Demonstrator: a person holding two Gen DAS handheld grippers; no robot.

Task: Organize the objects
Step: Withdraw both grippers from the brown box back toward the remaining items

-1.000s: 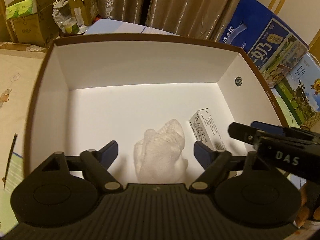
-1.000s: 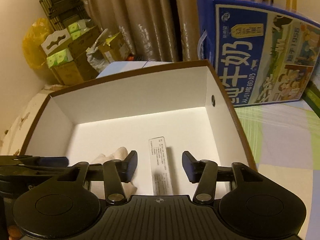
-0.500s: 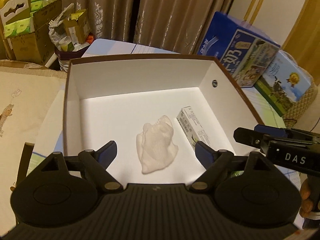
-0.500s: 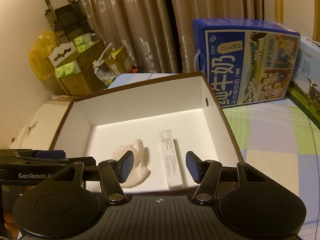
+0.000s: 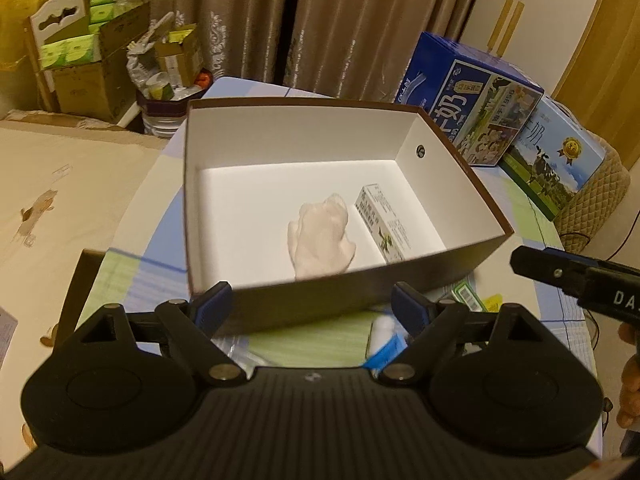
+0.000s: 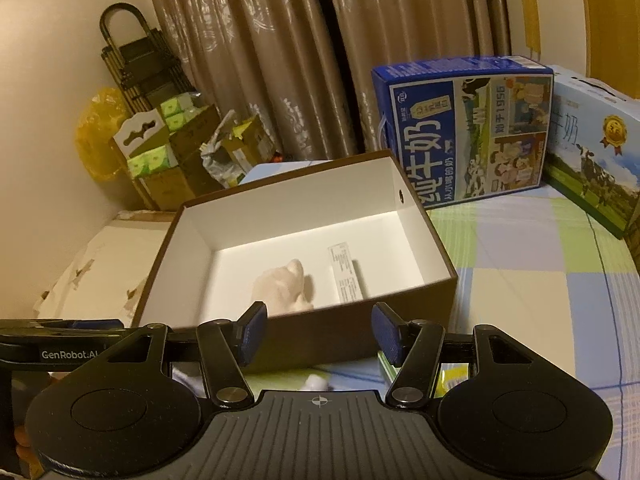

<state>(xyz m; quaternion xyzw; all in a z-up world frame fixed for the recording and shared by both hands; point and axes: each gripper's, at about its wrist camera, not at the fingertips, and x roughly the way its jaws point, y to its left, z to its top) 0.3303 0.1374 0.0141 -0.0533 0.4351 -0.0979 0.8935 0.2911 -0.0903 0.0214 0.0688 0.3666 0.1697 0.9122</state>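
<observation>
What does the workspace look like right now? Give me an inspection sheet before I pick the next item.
Surface: checked pastel tablecloth.
Job's things: brown cardboard box with white inside holds a crumpled white cloth and a slim white printed carton, side by side.
Clutter: small packets and a white-capped tube lie in front of the box.
Grippers: left tongs open, empty; right tongs open, empty.
Cables: dark cable at the far right.
Surroundings: blue milk carton case, beige curtains, stacked cardboard boxes.

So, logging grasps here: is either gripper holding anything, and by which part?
Nothing is held. The left gripper and right gripper are both open, empty, short of the box.
</observation>
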